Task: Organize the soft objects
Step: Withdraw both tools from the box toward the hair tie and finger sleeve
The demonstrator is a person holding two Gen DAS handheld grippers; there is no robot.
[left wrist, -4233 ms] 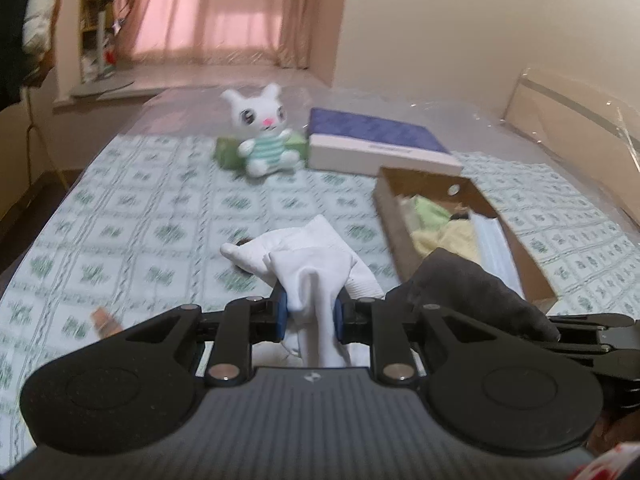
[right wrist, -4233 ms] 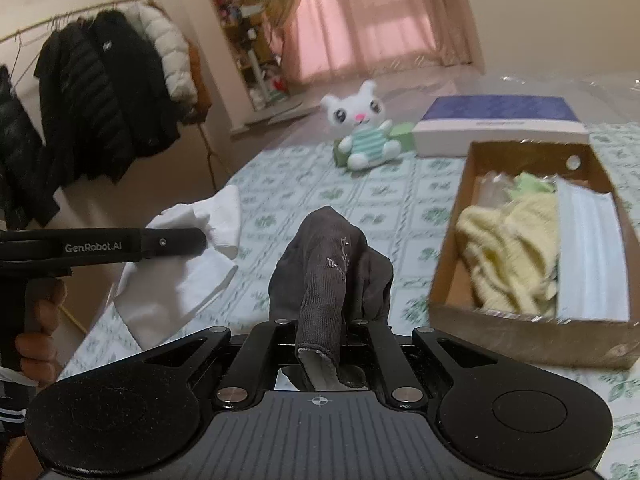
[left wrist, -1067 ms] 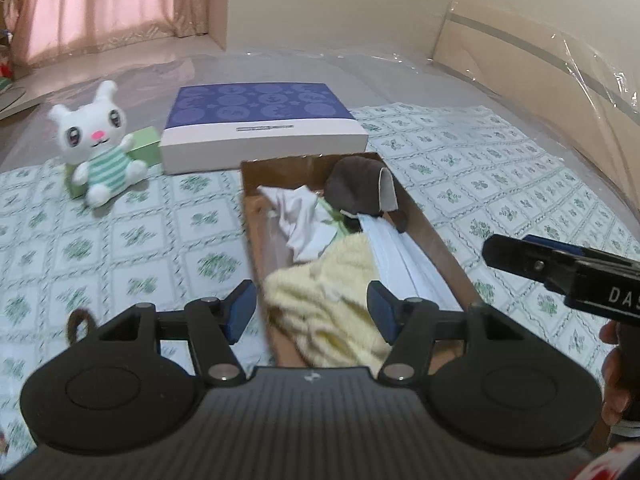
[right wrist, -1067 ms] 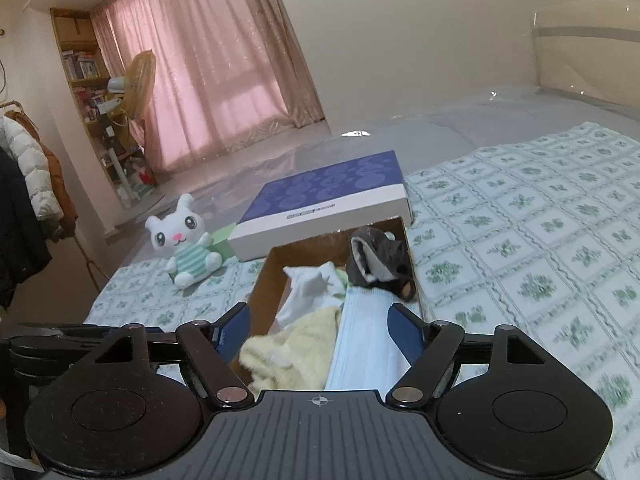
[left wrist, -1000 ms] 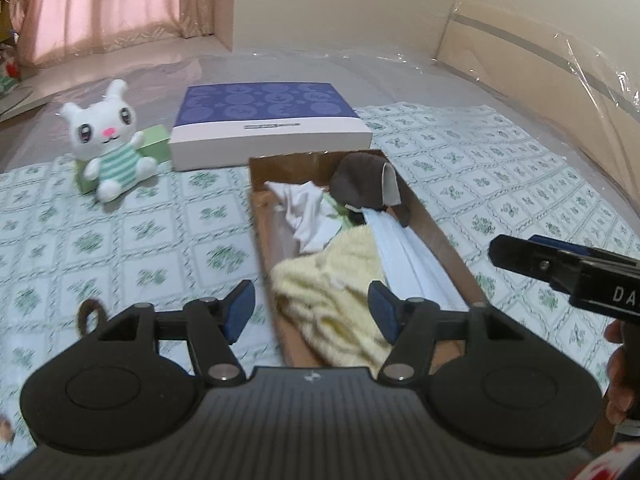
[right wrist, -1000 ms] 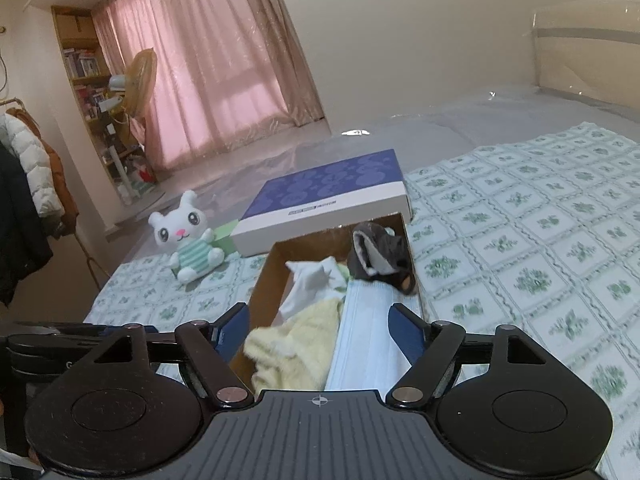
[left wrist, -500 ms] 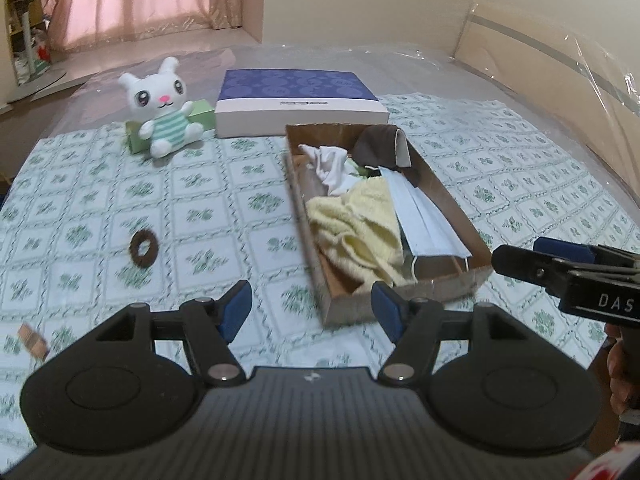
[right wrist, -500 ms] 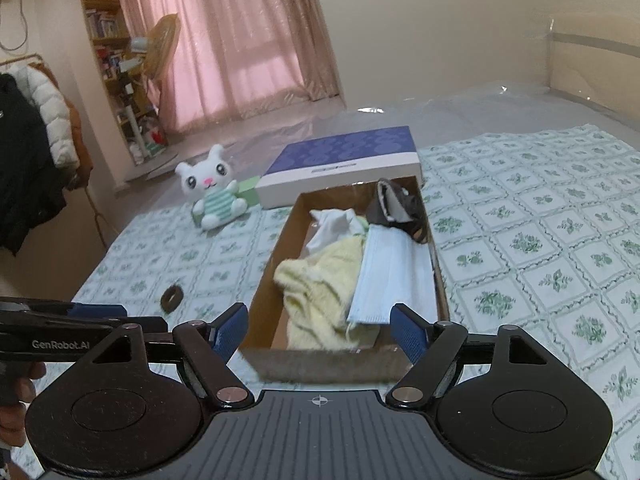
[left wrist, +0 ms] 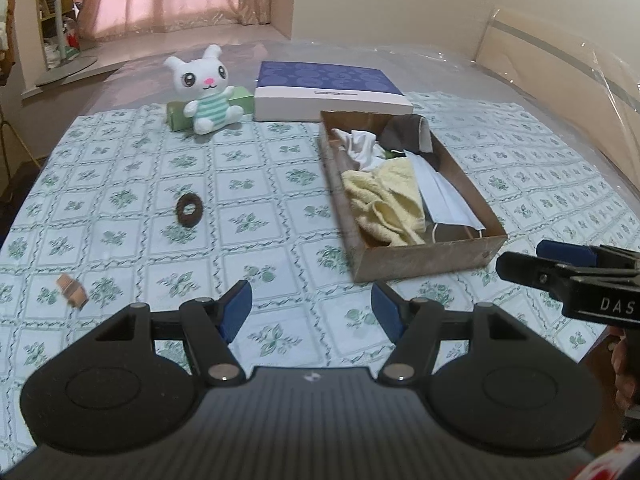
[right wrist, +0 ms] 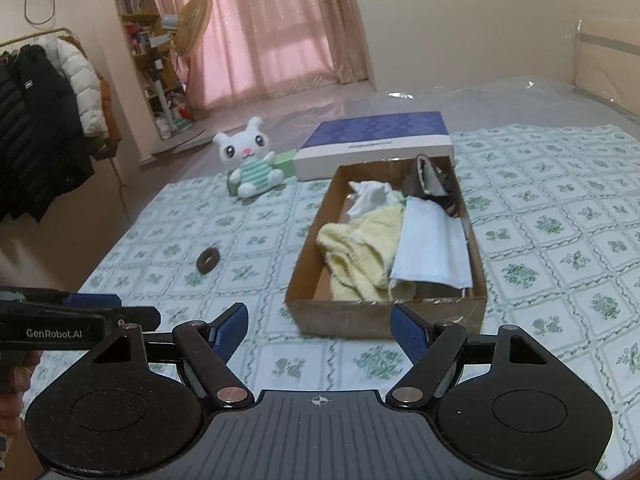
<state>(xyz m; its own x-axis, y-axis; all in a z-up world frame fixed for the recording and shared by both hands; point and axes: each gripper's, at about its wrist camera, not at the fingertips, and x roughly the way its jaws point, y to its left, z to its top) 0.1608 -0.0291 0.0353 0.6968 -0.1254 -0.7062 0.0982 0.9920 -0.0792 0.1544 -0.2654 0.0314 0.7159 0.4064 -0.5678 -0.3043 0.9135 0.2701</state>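
A brown cardboard box [left wrist: 424, 262] [right wrist: 376, 316] sits on the patterned bedcover. It holds a white cloth [left wrist: 360, 148] [right wrist: 370, 196], a dark brown cloth [left wrist: 404, 132] [right wrist: 428, 178], a yellow towel [left wrist: 384, 204] [right wrist: 356, 252] and a white face mask [left wrist: 444, 196] [right wrist: 432, 248]. My left gripper [left wrist: 311, 308] is open and empty, over bare cover in front of the box. My right gripper [right wrist: 320, 326] is open too, just short of the box's near wall. Each gripper shows at the other view's edge.
A white plush bunny [left wrist: 204, 90] [right wrist: 250, 160] leans on a green box [left wrist: 240, 100] beside a blue-topped flat box [left wrist: 328, 88] [right wrist: 376, 140]. A brown ring [left wrist: 189, 209] [right wrist: 208, 260] and a small tan piece [left wrist: 71, 290] lie on the cover. Coats [right wrist: 36, 120] hang at left.
Both grippers have drawn back from the box, open and empty, so more bedcover, the brown ring and the tan piece show. Earlier they held the white and dark cloths that lie in the box.
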